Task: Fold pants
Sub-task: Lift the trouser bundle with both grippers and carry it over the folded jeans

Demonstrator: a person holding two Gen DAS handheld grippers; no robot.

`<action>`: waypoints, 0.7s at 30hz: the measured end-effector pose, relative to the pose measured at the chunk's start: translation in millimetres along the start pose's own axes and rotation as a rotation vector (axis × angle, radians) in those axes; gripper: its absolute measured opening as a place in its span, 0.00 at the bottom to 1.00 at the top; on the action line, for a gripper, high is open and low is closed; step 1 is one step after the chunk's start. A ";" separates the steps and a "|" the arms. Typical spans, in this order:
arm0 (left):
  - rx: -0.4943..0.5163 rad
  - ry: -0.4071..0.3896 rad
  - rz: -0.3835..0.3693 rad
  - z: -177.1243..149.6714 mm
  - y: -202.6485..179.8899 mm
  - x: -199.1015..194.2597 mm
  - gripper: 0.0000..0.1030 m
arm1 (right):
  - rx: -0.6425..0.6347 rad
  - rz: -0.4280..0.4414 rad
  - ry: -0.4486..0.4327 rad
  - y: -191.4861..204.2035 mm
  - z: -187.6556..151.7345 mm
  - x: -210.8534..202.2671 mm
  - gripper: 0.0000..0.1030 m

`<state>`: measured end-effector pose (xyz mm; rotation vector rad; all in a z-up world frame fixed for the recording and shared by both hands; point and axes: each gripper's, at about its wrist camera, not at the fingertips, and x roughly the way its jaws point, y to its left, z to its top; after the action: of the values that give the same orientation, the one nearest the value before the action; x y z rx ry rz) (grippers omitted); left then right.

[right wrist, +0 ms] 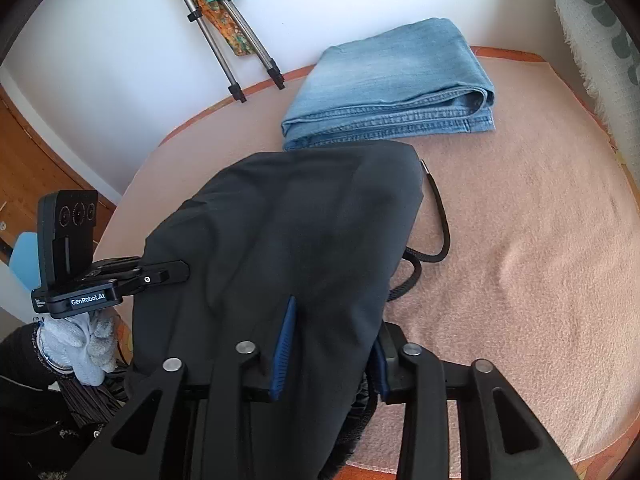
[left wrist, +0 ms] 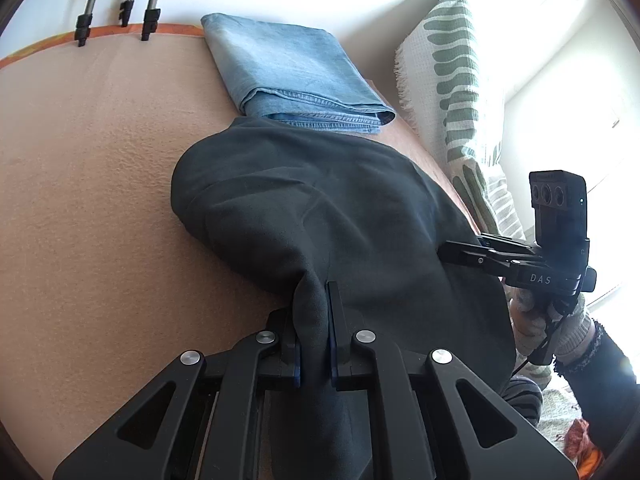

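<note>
Both hand-held tools are black, with blue-padded fingers and silver pivot screws. The left gripper (right wrist: 182,272) reads "GenRobot.AI", the right gripper (left wrist: 444,249) "DAS". Pale knitted gloves (right wrist: 78,350), dark sleeves (left wrist: 600,380).

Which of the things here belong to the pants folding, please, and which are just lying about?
In the job: dark pants; left gripper, shut on them; right gripper, pants between its jaws.

Lying about: folded jeans; pillow; tripod legs; blanket.
</note>
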<state>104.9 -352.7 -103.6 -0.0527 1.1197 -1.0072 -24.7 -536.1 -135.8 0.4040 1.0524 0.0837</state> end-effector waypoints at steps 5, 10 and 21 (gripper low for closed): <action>-0.012 0.021 0.024 -0.4 9.4 5.1 0.38 | 0.025 0.004 0.016 -16.0 -7.3 12.7 0.61; -0.055 0.006 -0.008 6.2 20.3 13.4 0.49 | 0.098 0.130 -0.032 -33.9 -10.9 18.6 0.52; 0.058 -0.042 -0.005 10.1 -13.6 4.3 0.08 | 0.000 0.109 -0.085 15.0 -3.1 -1.4 0.18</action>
<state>104.2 -367.9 -95.0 -0.0299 1.0516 -1.0377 -26.1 -521.7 -130.6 0.4615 0.9463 0.1621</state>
